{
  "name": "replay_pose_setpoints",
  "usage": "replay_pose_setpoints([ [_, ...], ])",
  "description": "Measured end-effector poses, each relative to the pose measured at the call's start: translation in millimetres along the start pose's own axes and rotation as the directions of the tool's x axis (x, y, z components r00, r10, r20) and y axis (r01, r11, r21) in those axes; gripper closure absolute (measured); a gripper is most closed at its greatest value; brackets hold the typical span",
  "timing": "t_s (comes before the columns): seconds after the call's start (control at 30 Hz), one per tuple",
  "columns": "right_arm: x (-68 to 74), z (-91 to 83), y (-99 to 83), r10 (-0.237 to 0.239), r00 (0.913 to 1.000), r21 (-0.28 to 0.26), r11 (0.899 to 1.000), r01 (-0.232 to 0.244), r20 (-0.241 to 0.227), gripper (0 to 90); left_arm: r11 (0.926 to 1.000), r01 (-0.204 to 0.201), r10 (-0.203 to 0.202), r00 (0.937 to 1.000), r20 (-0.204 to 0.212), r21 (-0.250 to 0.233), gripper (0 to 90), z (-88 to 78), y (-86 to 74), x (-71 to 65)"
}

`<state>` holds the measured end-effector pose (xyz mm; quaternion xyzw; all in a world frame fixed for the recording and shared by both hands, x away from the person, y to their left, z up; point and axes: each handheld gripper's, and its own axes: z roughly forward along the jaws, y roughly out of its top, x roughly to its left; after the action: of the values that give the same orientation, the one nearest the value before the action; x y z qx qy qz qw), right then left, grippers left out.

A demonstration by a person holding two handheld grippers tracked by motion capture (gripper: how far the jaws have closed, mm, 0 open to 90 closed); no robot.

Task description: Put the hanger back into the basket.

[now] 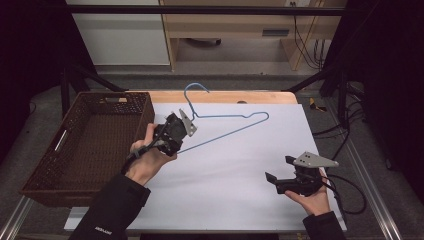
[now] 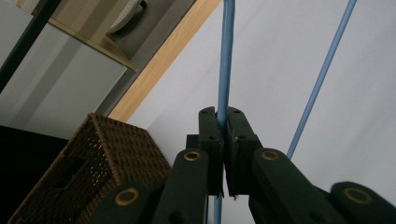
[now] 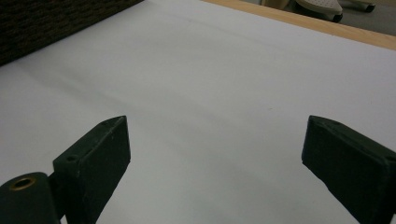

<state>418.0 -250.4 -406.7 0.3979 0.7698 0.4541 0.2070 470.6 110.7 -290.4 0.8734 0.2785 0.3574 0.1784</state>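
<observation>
The blue wire hanger [image 1: 227,122] hangs over the far half of the white sheet [image 1: 240,175], its left end lifted. Your left gripper [image 1: 176,131] is clenched on its lower wire near the corner, likely to swing it toward the wicker basket [image 1: 80,145] just beside. Your right gripper [image 1: 281,175], jaws spread and holding nothing, waits well apart, near the table's front edge.

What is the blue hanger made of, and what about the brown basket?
The hanger looks like thin metal wire with a smooth blue coating: it is slim and bent into a hook. The basket looks like woven wicker or a plastic imitation, dark brown and matt, with a visible weave and gaps.
</observation>
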Motion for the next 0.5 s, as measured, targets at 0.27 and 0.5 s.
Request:
replay_pose_setpoints([
  [0.27, 0.3, 1.0, -0.5, 0.003, 0.9999, 0.006, 1.0, -0.003, -0.011, 8.3, 0.9975, 0.063, -0.064, 0.9979, 0.014, 0.032, 86.9, -10.8, -5.3, 32.7],
  [0.5, 0.2, 2.1, -1.2, 0.002, 1.0, 0.003, 1.0, -0.002, -0.009, 8.0, 0.9888, 0.144, -0.142, 0.9889, -0.045, 0.041, 86.9, -21.7, -19.7, 60.6],
])
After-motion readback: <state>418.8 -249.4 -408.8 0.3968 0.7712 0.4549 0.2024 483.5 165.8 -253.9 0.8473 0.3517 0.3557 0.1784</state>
